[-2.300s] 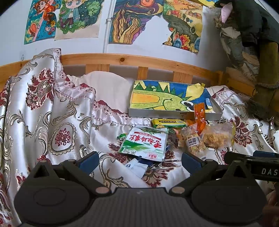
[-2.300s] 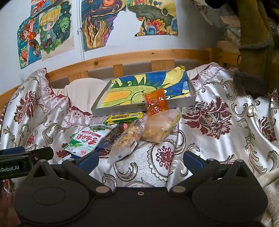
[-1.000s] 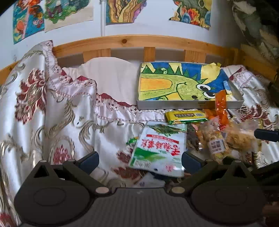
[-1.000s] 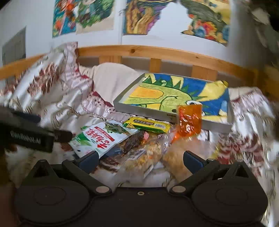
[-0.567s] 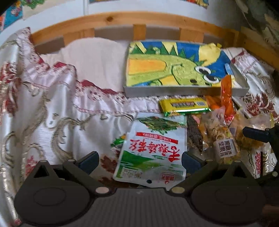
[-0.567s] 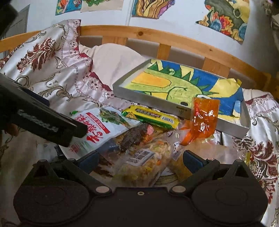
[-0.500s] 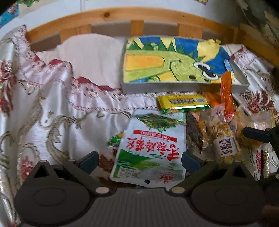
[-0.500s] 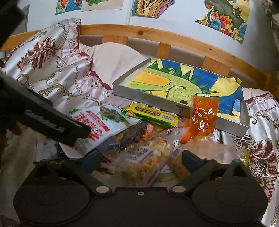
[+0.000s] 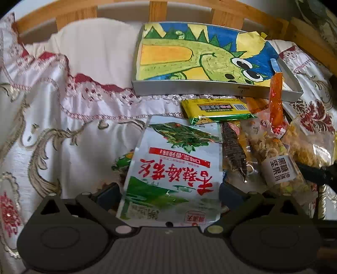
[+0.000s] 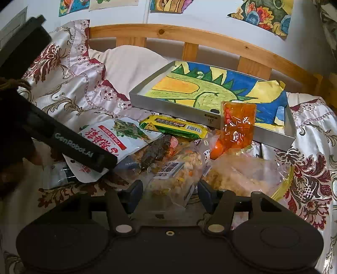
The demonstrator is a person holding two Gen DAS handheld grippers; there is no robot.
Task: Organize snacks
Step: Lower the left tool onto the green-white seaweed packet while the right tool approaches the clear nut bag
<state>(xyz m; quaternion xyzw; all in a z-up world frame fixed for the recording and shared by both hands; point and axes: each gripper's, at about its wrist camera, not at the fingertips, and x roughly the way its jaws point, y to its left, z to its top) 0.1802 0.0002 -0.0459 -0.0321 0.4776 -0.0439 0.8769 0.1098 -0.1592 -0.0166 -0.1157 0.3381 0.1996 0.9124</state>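
Observation:
A pile of snacks lies on the satin bedspread in front of a shallow grey tray (image 9: 189,88) (image 10: 147,103) lined with a dinosaur drawing. My left gripper (image 9: 169,192) is open with its fingers on either side of a white-and-green pickle pouch (image 9: 174,168) (image 10: 113,134). My right gripper (image 10: 170,195) has its fingers partly closed around the near end of a clear bag of mixed cereal with a white label (image 10: 174,170) (image 9: 276,160). Also in the pile are a yellow-green bar (image 9: 217,109) (image 10: 174,125), an orange sachet (image 10: 238,124) (image 9: 276,101), a dark stick snack (image 10: 155,150) and a clear bag of golden flakes (image 10: 248,175).
A wooden headboard rail (image 10: 189,36) and a white pillow (image 9: 94,50) lie behind the tray. Drawings hang on the wall (image 10: 261,12). The left gripper's black body (image 10: 69,143) crosses the left of the right wrist view. Patterned bedspread (image 9: 52,126) extends left.
Both grippers have moved forward and down into the pile. The pickle pouch now sits between the left fingers. The right fingers have narrowed around the cereal bag.

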